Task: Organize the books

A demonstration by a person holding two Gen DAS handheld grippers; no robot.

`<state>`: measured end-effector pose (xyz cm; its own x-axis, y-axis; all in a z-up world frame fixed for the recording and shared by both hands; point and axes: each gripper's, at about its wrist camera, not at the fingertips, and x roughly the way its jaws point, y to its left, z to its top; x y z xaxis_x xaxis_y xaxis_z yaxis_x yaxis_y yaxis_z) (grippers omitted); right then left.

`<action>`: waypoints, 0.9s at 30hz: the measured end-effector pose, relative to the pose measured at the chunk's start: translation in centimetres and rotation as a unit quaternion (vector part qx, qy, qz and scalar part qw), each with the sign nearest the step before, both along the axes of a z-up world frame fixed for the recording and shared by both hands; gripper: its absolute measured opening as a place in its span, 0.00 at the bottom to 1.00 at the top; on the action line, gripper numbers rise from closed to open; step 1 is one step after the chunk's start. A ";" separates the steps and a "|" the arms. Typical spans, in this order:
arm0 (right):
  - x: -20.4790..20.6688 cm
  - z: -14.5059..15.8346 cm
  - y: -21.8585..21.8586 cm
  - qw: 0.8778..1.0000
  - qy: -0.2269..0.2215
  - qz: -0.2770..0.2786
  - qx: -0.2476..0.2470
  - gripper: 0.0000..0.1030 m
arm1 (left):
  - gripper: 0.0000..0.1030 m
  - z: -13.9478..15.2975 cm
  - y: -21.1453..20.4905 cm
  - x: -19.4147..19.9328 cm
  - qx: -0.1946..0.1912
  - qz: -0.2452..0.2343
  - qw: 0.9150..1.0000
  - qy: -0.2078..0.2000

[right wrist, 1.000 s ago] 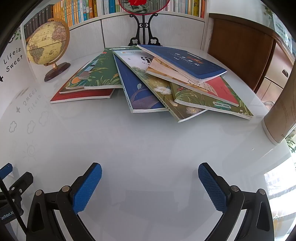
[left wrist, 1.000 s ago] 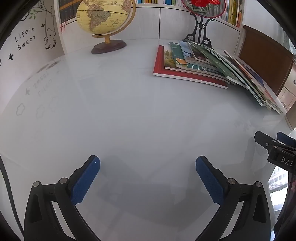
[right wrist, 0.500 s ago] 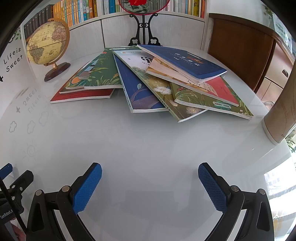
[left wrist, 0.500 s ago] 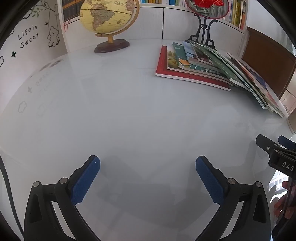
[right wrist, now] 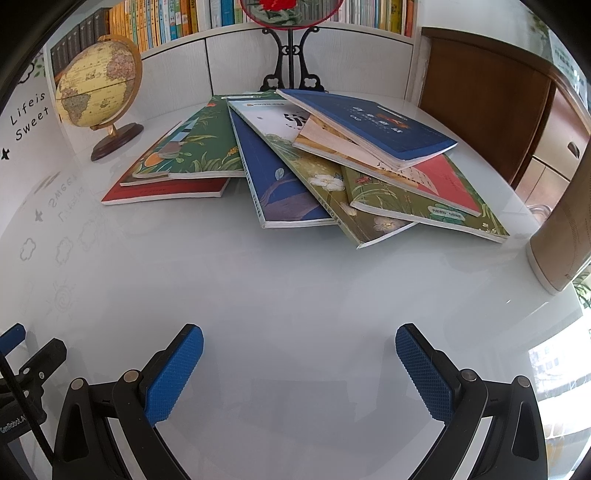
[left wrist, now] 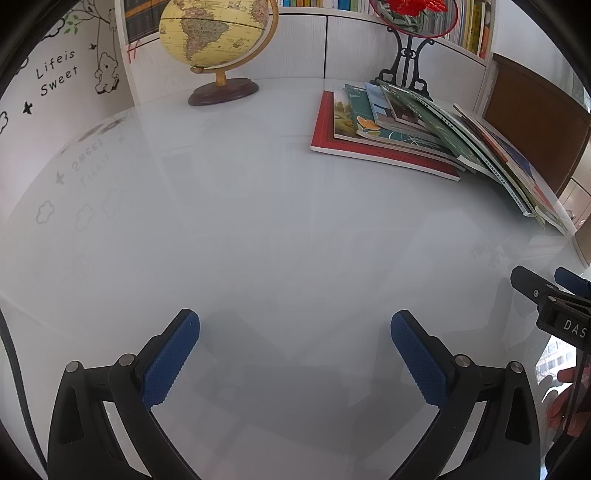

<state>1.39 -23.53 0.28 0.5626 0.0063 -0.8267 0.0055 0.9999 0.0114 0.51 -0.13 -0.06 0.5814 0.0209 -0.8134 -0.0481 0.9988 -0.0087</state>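
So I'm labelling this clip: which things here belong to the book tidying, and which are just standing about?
Part of the job:
- spread pile of books
- left gripper, open
- right gripper, open

Just standing about:
- globe
- round fan on a black stand
- shelved books
- tan cylinder

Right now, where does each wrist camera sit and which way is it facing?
Left wrist: rides the left tongs, low over the white table, facing the globe; books far right; its own open blue fingers and the right tongs show.
Right wrist: rides the right tongs, facing the fanned books squarely; its open fingers and the left tongs show.
Shared: globe, books, black fan stand, table.
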 end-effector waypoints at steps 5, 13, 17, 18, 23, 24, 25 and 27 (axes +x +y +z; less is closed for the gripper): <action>0.1 0.1 0.1 1.000 0.000 0.001 -0.001 1.00 | 1.00 0.0 0.0 0.0 0.000 0.000 1.000 0.000; -1.2 0.0 -0.1 0.998 -0.002 0.062 0.002 1.00 | 1.00 0.0 0.0 0.0 0.000 0.000 1.000 0.000; -1.2 0.0 -0.1 0.998 -0.002 0.062 0.002 1.00 | 1.00 0.0 0.0 0.0 0.000 0.000 1.000 0.000; -1.2 0.0 -0.1 0.998 -0.002 0.062 0.002 1.00 | 1.00 0.0 0.0 0.0 0.000 0.000 1.000 0.000; -1.1 0.0 -0.1 0.998 -0.002 0.062 0.002 1.00 | 1.00 0.0 0.0 0.0 0.000 0.000 1.000 0.000; -1.2 0.0 -0.1 0.998 -0.002 0.062 0.002 1.00 | 1.00 0.0 0.0 0.0 0.000 0.000 1.000 0.000; -1.2 0.0 -0.1 0.998 -0.002 0.062 0.002 1.00 | 1.00 0.0 0.0 0.0 0.000 0.000 1.000 0.000; -1.2 0.0 -0.1 0.998 -0.002 0.062 0.002 1.00 | 1.00 0.0 0.0 0.0 0.000 0.000 1.000 0.000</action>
<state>0.23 -23.66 0.28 0.5603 0.0795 -0.8245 -0.1191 0.9928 0.0148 0.52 -0.13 -0.06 0.5811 0.0207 -0.8135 -0.0483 0.9988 -0.0091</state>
